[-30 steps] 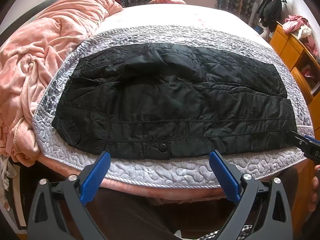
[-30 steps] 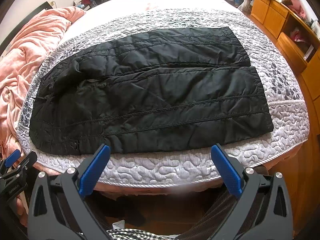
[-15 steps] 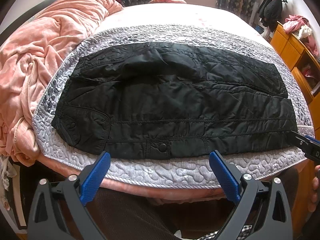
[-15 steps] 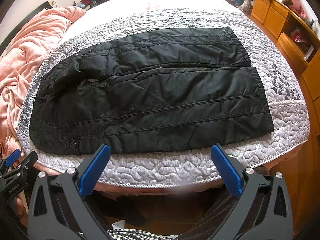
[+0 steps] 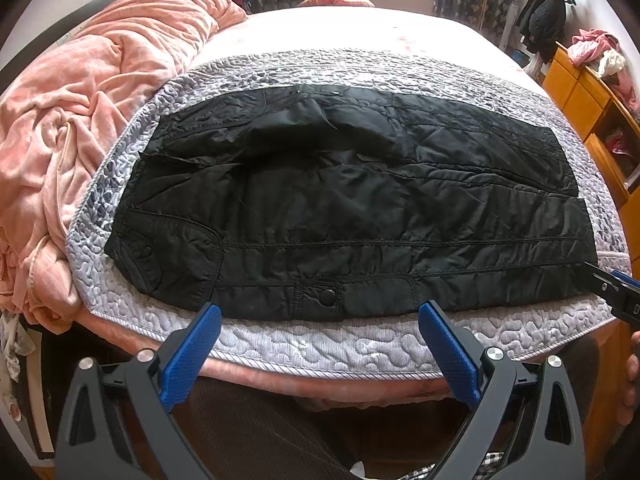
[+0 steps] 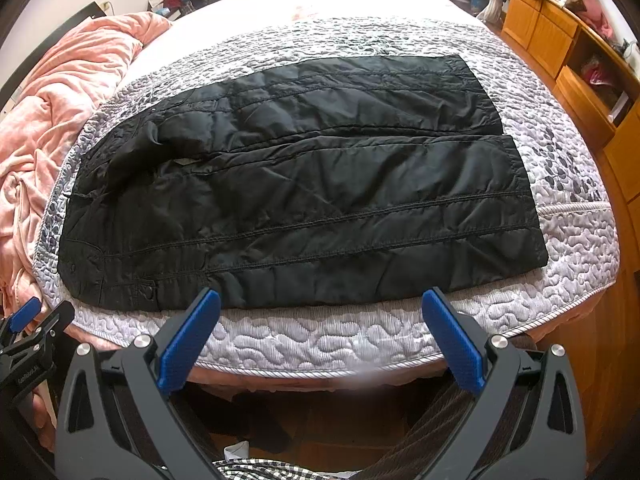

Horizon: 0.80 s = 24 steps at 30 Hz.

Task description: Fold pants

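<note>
- left gripper (image 5: 320,354): nearest the lens in the left wrist view, jaws spread wide, nothing between the blue pads; it hangs off the near edge of the bed, clear of the cloth.
- right gripper (image 6: 322,354): same pose in the right wrist view, jaws wide apart and empty, also short of the bed edge; each gripper's tip shows at the margin of the other's view.
- grey quilted mat (image 6: 320,340): covers the near part of the bed (image 5: 360,28) and carries the garment; a bare strip of it lies between the grippers and the cloth.
- black pants (image 6: 304,192): spread lengthwise across the mat, waist toward the person's left, leg ends toward the right; the near edge with its snap button (image 5: 329,297) lies just beyond the left gripper.
- legs: both lie side by side, the far leg visible behind the near one, its cuff set slightly back; some puckering near the crotch.
- progress, as judged: the pants look laid out flat but no fold is evident; bringing one leg over the other and folding along the length appear still to come.
- pink blanket (image 5: 80,120): bunched beside the mat on the left, apart from the pants.
- wooden cabinet (image 6: 560,40): far right, beyond the bed.
</note>
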Each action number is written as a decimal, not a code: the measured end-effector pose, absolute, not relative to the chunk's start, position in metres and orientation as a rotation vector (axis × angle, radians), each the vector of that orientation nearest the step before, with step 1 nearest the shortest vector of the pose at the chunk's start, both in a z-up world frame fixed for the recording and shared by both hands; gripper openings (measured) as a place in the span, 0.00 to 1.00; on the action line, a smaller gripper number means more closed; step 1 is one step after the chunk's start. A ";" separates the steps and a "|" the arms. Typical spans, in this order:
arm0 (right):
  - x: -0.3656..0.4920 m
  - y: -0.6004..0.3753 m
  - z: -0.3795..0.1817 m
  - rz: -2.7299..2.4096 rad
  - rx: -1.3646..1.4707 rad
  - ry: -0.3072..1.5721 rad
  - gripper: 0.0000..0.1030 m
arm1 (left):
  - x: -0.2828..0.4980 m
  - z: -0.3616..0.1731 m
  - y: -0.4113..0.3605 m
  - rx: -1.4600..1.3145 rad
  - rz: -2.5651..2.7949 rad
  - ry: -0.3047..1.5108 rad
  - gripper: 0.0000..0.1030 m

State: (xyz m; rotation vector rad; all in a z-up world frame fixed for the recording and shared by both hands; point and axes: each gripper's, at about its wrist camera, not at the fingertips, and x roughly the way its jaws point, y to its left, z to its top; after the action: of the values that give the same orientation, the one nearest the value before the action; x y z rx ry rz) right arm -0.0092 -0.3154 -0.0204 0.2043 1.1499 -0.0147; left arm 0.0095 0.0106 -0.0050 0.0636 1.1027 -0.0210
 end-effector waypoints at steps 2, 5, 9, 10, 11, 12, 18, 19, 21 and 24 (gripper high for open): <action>-0.009 -0.315 -0.020 -0.015 0.203 1.150 0.97 | 0.010 -0.006 0.011 0.064 -0.021 1.104 0.96; -0.009 -0.316 -0.020 -0.015 0.204 1.150 0.97 | 0.010 -0.005 0.011 0.063 -0.020 1.103 0.96; -0.009 -0.315 -0.020 -0.015 0.204 1.150 0.97 | 0.010 -0.006 0.011 0.063 -0.021 1.104 0.96; -0.009 -0.316 -0.020 -0.015 0.204 1.151 0.97 | 0.010 -0.005 0.010 0.064 -0.019 1.104 0.96; -0.009 -0.315 -0.020 -0.015 0.204 1.151 0.97 | 0.010 -0.005 0.011 0.064 -0.019 1.104 0.96; -0.009 -0.316 -0.020 -0.014 0.205 1.151 0.97 | 0.010 -0.005 0.011 0.064 -0.020 1.105 0.96; -0.008 -0.314 -0.022 -0.013 0.201 1.154 0.98 | 0.010 -0.006 0.011 0.064 -0.018 1.106 0.96; -0.008 -0.314 -0.022 -0.012 0.201 1.154 0.97 | 0.011 -0.007 0.012 0.064 -0.017 1.106 0.96; -0.008 -0.315 -0.022 -0.012 0.201 1.153 0.97 | 0.011 -0.005 0.011 0.064 -0.018 1.106 0.96; -0.008 -0.315 -0.022 -0.013 0.202 1.155 0.97 | 0.011 -0.007 0.012 0.064 -0.016 1.107 0.96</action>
State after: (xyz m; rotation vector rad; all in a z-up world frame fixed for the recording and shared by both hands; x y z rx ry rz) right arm -0.0076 -0.3149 -0.0223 0.2022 1.1553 -0.0126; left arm 0.0107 0.0117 -0.0067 0.0643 1.1068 -0.0163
